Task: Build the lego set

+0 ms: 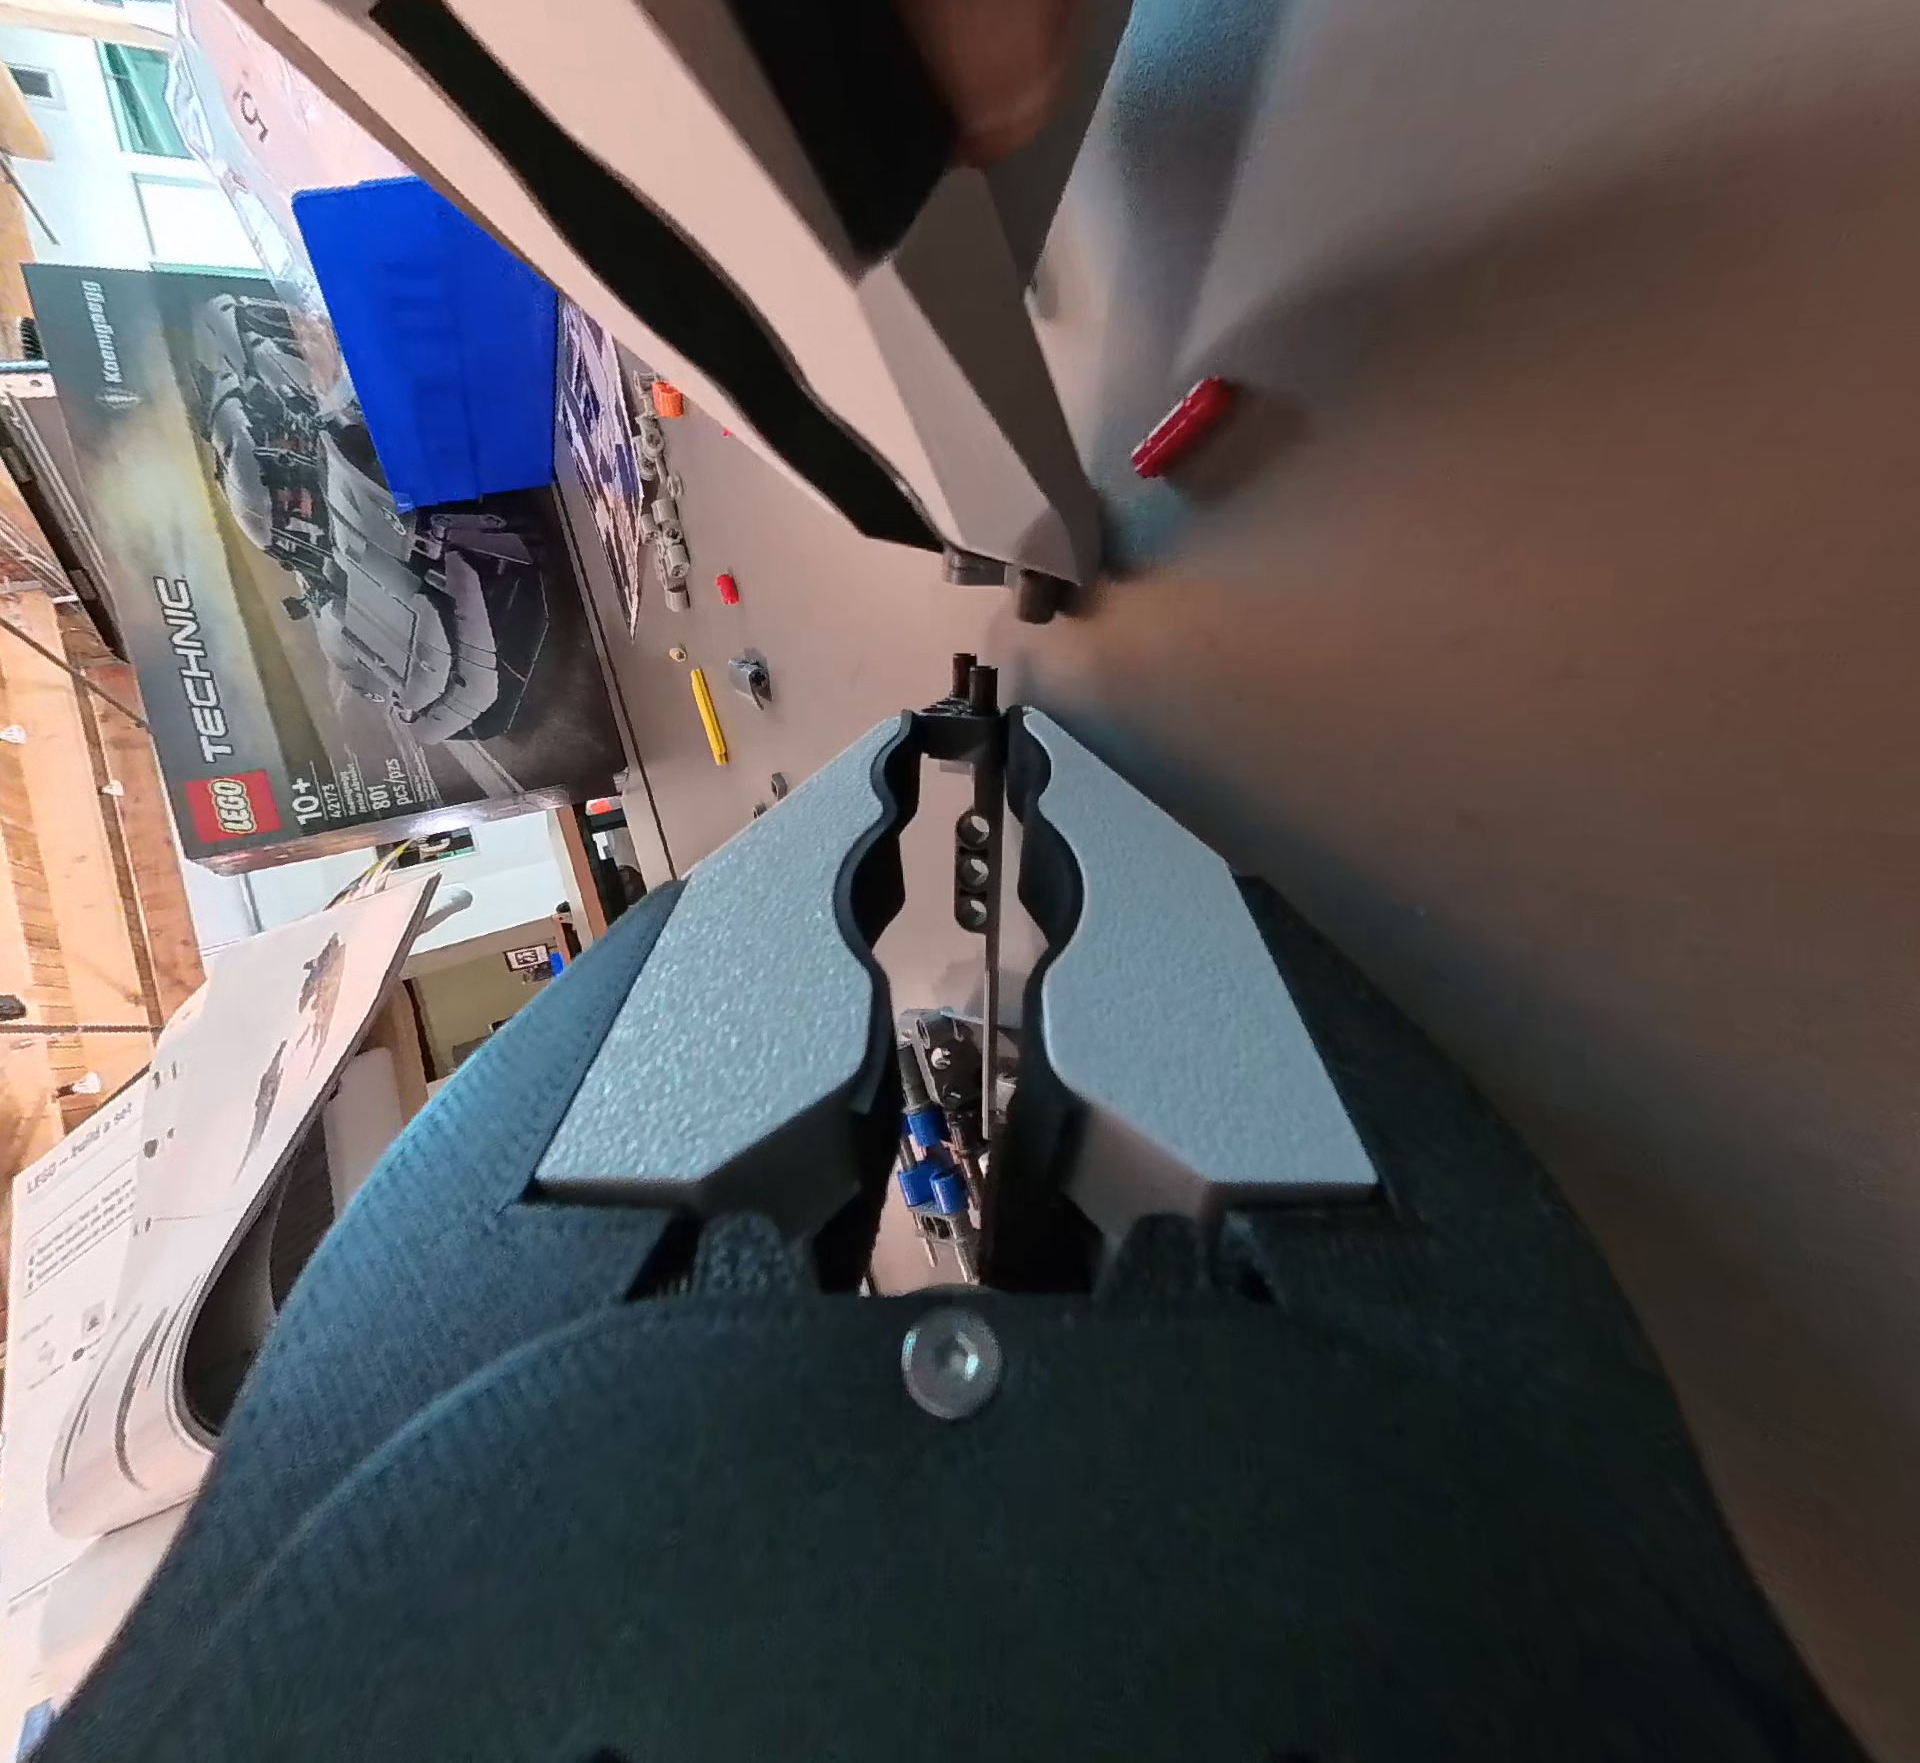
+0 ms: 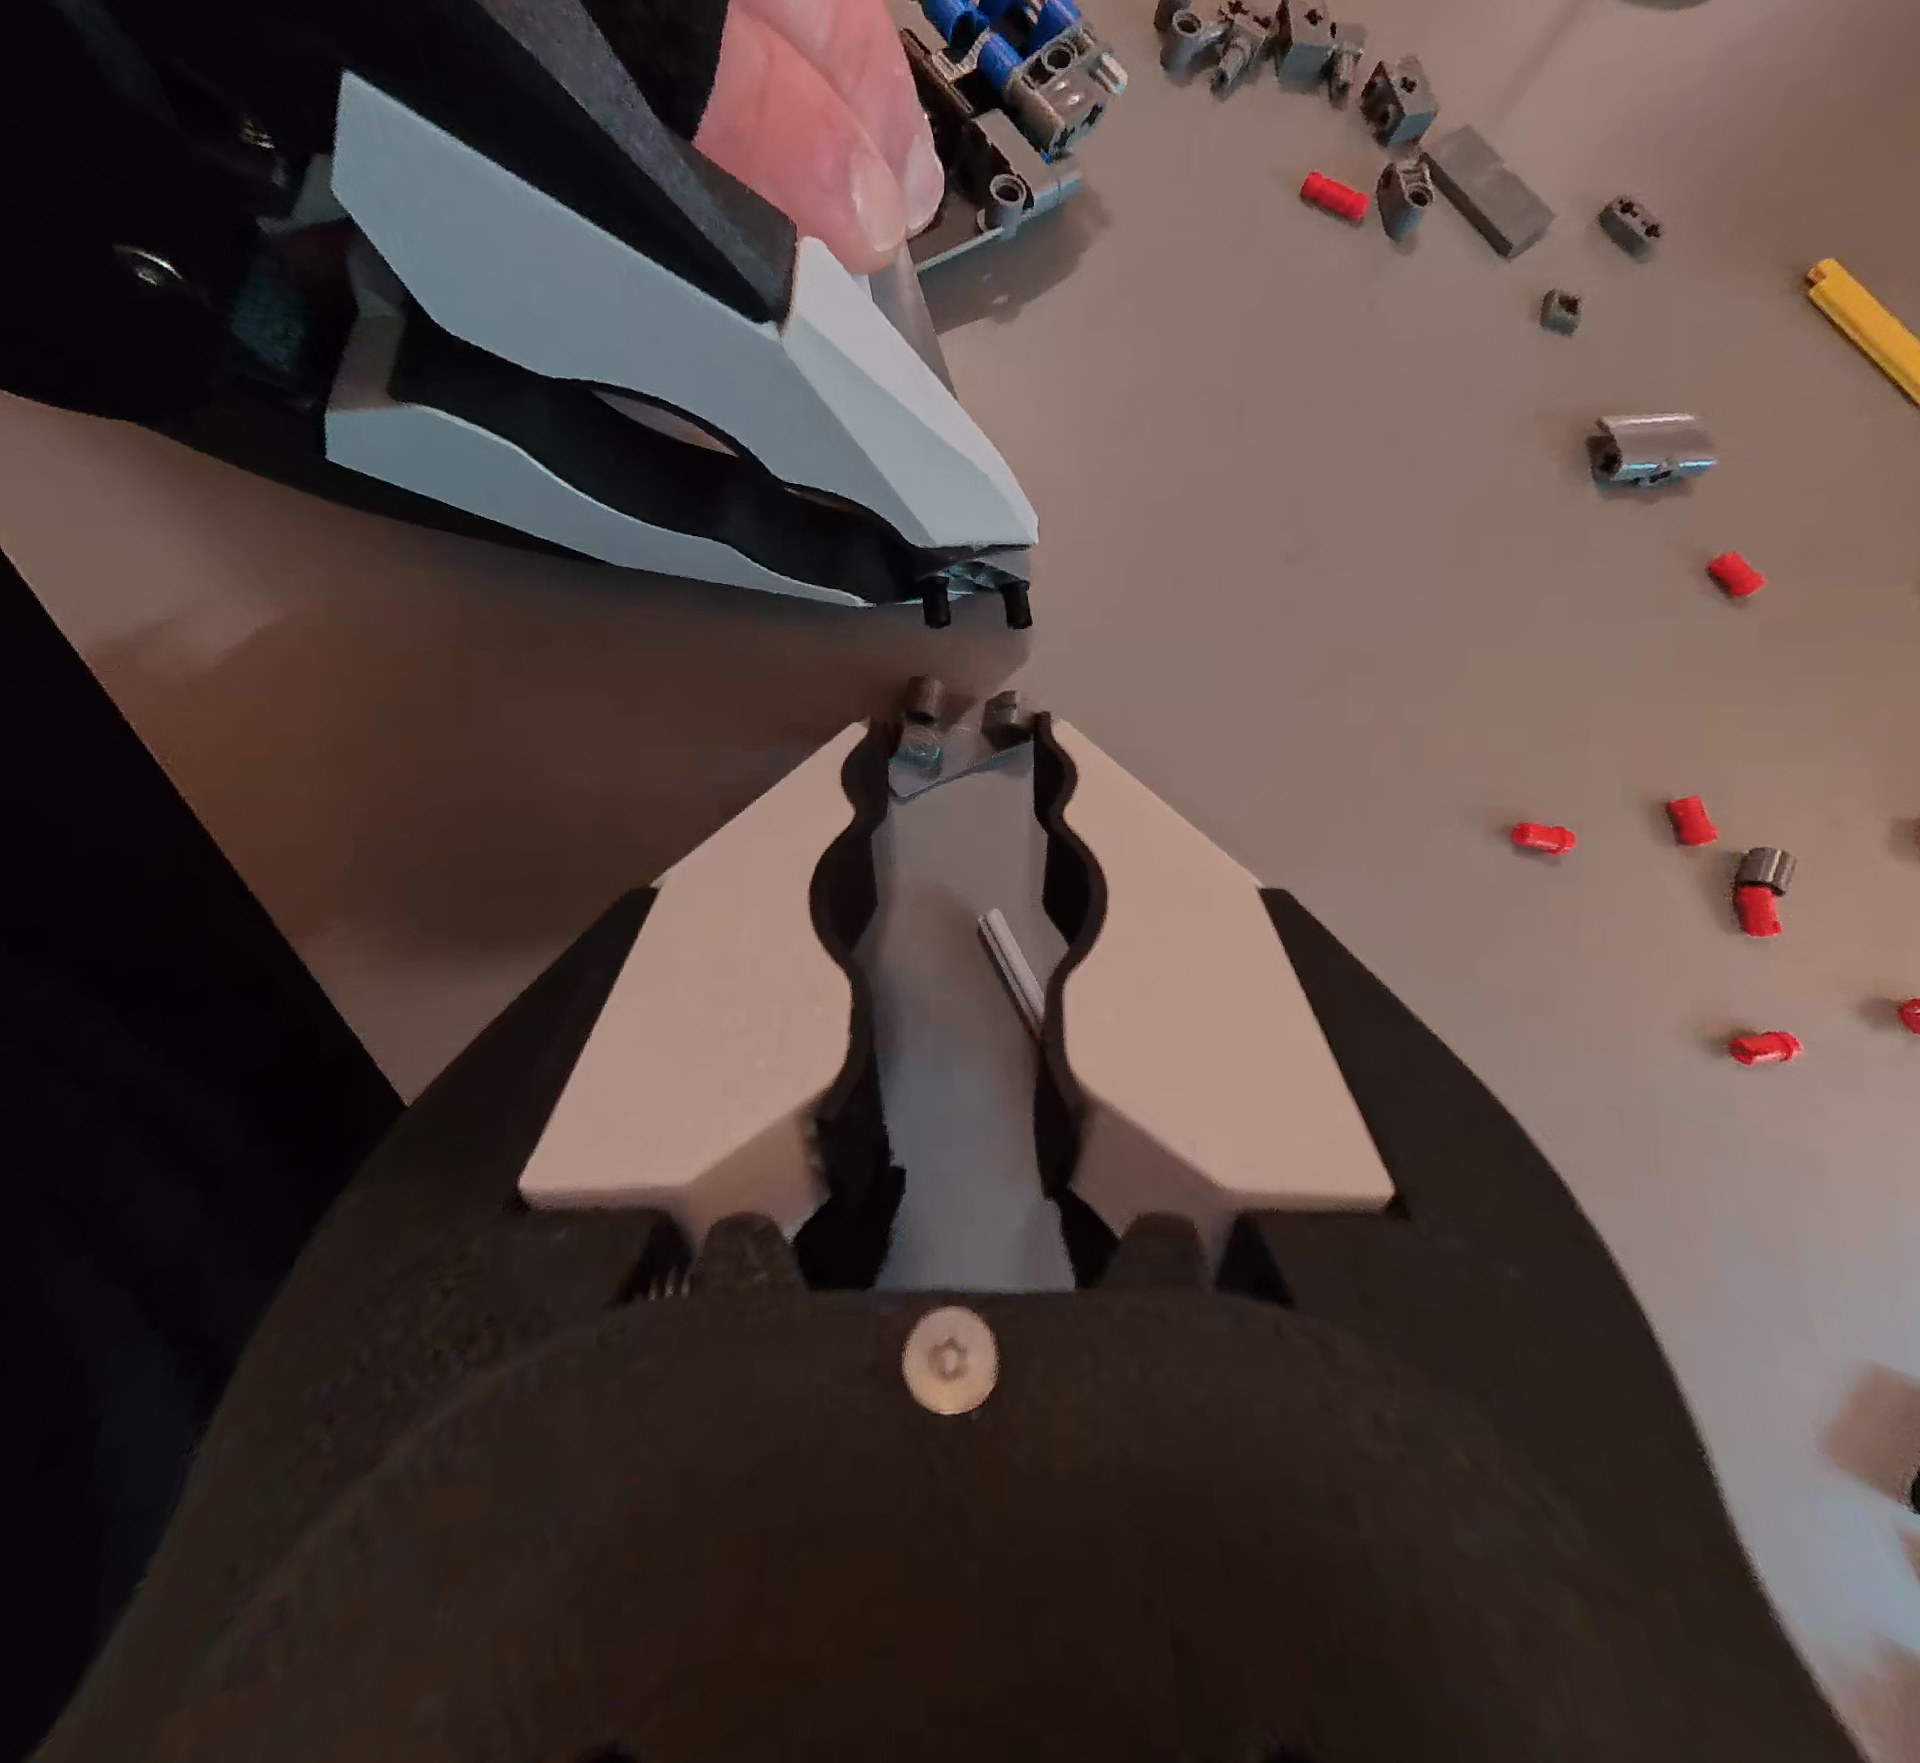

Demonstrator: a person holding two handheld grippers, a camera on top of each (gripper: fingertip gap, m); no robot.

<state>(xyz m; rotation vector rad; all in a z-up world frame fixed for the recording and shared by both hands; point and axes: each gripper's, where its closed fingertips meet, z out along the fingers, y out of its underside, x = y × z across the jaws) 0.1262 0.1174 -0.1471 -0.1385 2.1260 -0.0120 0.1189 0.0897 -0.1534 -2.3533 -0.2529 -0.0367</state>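
A lego box (image 1: 343, 560) bearing printed writing stands behind the table (image 1: 1558, 778). The left gripper (image 1: 961, 726) pinches a black pinned beam (image 1: 971, 705); the right gripper (image 2: 961, 737) pinches a grey connector piece (image 2: 935, 747).

Both the left gripper (image 1: 961, 726) and right gripper (image 2: 956, 726) share one build: a ribbed black printed body low in the frame, a silver screw (image 2: 950, 1361) at centre, and pale grey angular fingers (image 2: 717, 1017) lined with wavy black pads (image 1: 873, 840).

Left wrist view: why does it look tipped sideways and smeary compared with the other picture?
Left wrist view: the camera is rolled, so the table stands like a wall; the near right tongs and red piece are motion-blurred, edges bow from the wide lens. Right wrist view: level, loose bricks sharp, left tongs crisp, soft shadows.
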